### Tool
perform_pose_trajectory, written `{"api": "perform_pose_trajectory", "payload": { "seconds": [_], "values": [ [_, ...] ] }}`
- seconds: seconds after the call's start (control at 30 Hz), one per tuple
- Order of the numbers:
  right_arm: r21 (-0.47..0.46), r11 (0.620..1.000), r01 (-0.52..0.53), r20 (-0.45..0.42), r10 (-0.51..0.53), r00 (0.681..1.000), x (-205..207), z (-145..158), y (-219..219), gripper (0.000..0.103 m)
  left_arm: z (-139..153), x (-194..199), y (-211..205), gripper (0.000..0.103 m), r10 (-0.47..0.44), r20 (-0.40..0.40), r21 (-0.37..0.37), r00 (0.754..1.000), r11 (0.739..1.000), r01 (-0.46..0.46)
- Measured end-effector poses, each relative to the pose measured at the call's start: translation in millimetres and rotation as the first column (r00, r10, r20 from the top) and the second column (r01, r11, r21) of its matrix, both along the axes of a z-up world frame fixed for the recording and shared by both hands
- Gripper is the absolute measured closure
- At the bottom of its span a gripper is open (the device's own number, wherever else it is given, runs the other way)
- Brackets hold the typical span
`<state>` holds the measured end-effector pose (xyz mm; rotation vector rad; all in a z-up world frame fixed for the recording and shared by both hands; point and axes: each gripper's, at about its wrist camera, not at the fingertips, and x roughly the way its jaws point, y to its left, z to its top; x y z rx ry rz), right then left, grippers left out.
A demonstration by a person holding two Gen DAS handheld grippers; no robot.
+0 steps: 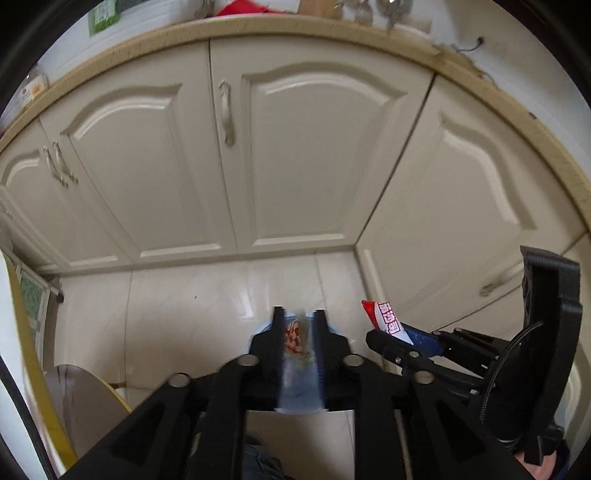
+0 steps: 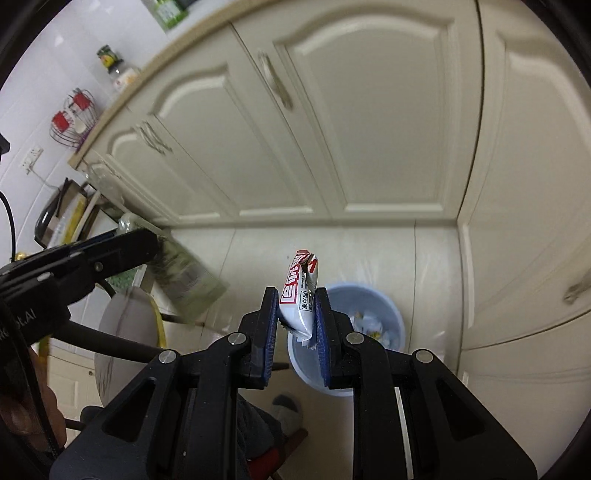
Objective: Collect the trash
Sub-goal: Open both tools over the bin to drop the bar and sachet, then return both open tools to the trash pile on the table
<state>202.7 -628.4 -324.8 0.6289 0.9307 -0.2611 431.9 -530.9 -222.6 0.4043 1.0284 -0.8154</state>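
1. Right hand-held gripper (image 2: 297,306): jaws almost closed, blue pads pinching the lower part of a snack wrapper (image 2: 301,291). The wrapper is red and white with printed characters; it stands up out of the pads with its torn top free.
2. Left hand-held gripper (image 1: 298,325): jaws narrowly parted, with a clear plastic bottle (image 2: 184,280) between them. The bottle fills the gap and hangs slanting from the tips. It is motion-blurred, so whether the pads press on it cannot be told.
3. Person: a foot in a grey sock (image 2: 288,406) on the floor below the right hand-held gripper.
4. Trash bin (image 2: 397,321): pale blue, round, with a clear liner and crumpled white scraps inside. It stands on the floor directly under the held wrapper, near the cabinet corner.
5. Round grey top with a yellow rim (image 2: 125,332), left of the bin.
6. Floor (image 2: 258,251): glossy pale tiles.
7. Cabinet doors (image 1: 295,147): cream, arched panels, metal handles, all closed.
8. Desk (image 1: 258,24) above the cabinets: beige edge, carrying a jar (image 2: 110,59) and a wire basket (image 2: 72,118) with red pieces.
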Motion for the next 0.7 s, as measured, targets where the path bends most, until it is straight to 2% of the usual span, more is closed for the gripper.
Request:
{"api": "perform_pose_trajectory", "payload": {
  "seconds": [0.03, 0.1, 0.13, 0.23, 0.27, 0.3, 0.33, 0.37, 0.4, 0.47, 0.7],
  "values": [
    [0.01, 1.0, -0.002, -0.006, 0.002, 1.0, 3, -6, -1, 0.084, -3, 4, -4, 0.059, 0.003, -0.001, 0.006, 1.0, 1.0, -0.002],
    [0.023, 1.0, 0.006, -0.027, -0.006, 1.0, 8, -20, -4, 0.077, -8, 8, -14, 0.034, 0.021, 0.001, 0.009, 1.0, 1.0, -0.021],
    [0.025, 1.0, 0.011, -0.036, -0.01, 0.999, 9, -25, -5, 0.075, -9, 10, -15, 0.033, -0.006, -0.017, 0.009, 1.0, 1.0, 0.006],
    [0.043, 0.999, 0.014, -0.06, -0.011, 0.998, 12, -39, -7, 0.071, -11, 9, -13, 0.029, 0.01, -0.009, 0.017, 1.0, 1.0, -0.01],
    [0.05, 0.999, 0.017, -0.071, -0.014, 0.997, 12, -43, -8, 0.062, -11, 11, -14, 0.028, 0.019, -0.004, 0.016, 1.0, 1.0, -0.019],
    [0.053, 0.998, 0.02, -0.075, -0.016, 0.997, 9, -46, -7, 0.047, -10, 8, -8, 0.027, 0.024, -0.002, 0.014, 1.0, 1.0, -0.024],
    [0.058, 0.998, 0.024, -0.076, -0.019, 0.997, 7, -48, -8, 0.037, -7, 3, -3, 0.025, 0.023, -0.008, 0.019, 1.0, 1.0, -0.023],
    [0.064, 0.997, 0.034, -0.074, -0.03, 0.997, 6, -49, -9, 0.019, -5, 3, -3, 0.024, 0.03, -0.004, 0.016, 1.0, 0.999, -0.03],
    [0.066, 0.997, 0.045, -0.071, -0.04, 0.997, 4, -49, -9, 0.005, 2, -6, 7, 0.023, 0.033, 0.001, 0.009, 0.999, 0.999, -0.033],
    [0.066, 0.995, 0.071, -0.069, -0.067, 0.995, 2, -46, -9, 0.0, 11, -12, 13, 0.021, 0.035, 0.013, -0.001, 0.999, 0.999, -0.035],
    [0.029, 0.991, 0.132, -0.09, -0.129, 0.988, -7, -24, -6, 0.0, 53, -35, 51, 0.014, 0.064, 0.081, -0.072, 0.995, 0.996, -0.058]
  ]
}}
